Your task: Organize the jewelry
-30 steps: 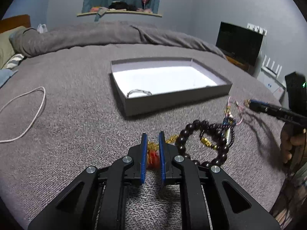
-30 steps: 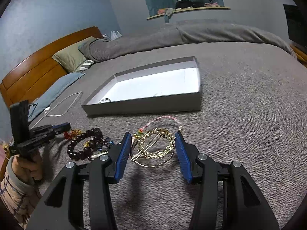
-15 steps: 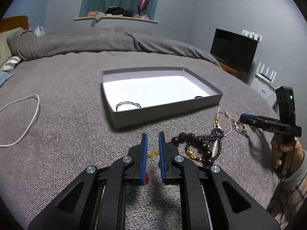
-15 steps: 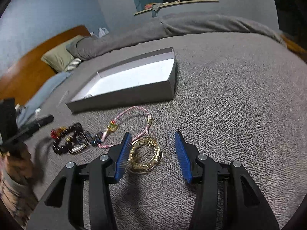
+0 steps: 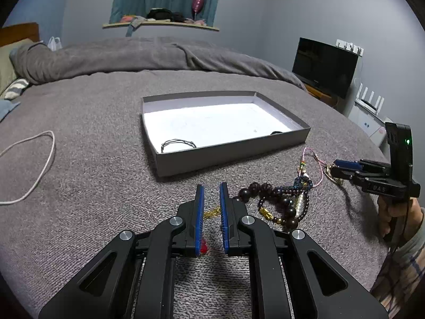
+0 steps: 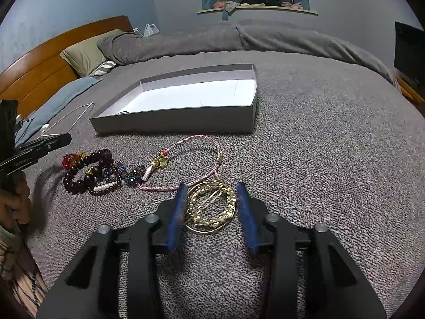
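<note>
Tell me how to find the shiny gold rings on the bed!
Start at the grey box on the grey bedspread, then come toward the camera past the pink cord bracelet. The gold bangles lie between the right tool's blue pads. They are bare metal hoops; the dark bead bracelets to their left are not.

Both wrist views look down, sharing the box [image 5: 233, 156].
</note>
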`<state>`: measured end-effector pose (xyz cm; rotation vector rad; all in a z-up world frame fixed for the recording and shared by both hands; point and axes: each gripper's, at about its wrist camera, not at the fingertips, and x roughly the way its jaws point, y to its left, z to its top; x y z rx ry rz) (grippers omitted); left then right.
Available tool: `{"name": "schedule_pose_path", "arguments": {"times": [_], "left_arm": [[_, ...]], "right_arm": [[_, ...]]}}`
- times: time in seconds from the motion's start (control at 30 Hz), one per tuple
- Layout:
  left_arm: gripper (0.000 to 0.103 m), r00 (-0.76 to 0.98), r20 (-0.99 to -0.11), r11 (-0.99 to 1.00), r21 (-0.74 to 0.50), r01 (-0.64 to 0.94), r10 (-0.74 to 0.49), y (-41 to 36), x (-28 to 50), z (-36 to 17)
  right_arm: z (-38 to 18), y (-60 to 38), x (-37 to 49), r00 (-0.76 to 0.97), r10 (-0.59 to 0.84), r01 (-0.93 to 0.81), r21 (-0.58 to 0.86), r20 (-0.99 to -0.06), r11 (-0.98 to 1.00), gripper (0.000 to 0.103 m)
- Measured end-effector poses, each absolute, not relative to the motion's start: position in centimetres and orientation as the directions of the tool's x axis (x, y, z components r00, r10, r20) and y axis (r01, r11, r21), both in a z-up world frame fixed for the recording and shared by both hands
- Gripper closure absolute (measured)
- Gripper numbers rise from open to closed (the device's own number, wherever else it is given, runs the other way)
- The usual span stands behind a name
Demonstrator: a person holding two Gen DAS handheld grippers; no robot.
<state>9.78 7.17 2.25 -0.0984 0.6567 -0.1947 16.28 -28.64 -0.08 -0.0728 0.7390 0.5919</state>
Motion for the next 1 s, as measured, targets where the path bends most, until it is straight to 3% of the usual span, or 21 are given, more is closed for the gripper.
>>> {"name": "schedule_pose_path", "arguments": {"times": [0.43, 0.8, 0.9, 0.93, 0.97, 1.0], "left_arm": [[0.091, 0.793, -0.570, 0.976, -0.148, 0.160, -0.216, 7.0, 9.8, 3.1], [0.091, 0.839, -0.487, 0.969, -0.164, 0.185, -0.242, 7.3, 10.2, 6.5], [0.090, 0.811, -0.513, 0.960, -0.172, 0.222, -0.279, 7.6, 10.4, 6.4], [0.084, 0.811, -0.524, 0.966, -0.156, 0.208, -0.259, 7.6, 10.3, 6.1], [0.069, 0.802, -0.548, 0.971, -0.135, 0.196, -0.238, 7.6, 10.4, 5.4], [0.062, 0.788, -0.573, 0.974, -0.123, 0.192, -0.228, 7.5, 10.4, 4.7]], "right_arm": [[2.1, -29.7, 16.1, 0.636, 0.511, -0.516, 0.173, -0.578, 0.839, 0.067], [3.5, -28.3, 16.7, 0.644, 0.539, -0.529, 0.193, -0.543, 0.826, 0.067], [3.8, -27.8, 16.7, 0.644, 0.546, -0.535, 0.195, -0.536, 0.822, 0.067], [3.8, -27.7, 16.7, 0.642, 0.549, -0.538, 0.196, -0.535, 0.820, 0.067], [3.8, -27.6, 16.6, 0.642, 0.550, -0.540, 0.193, -0.534, 0.819, 0.067], [3.8, -27.6, 16.6, 0.642, 0.549, -0.541, 0.191, -0.535, 0.819, 0.067]]}}
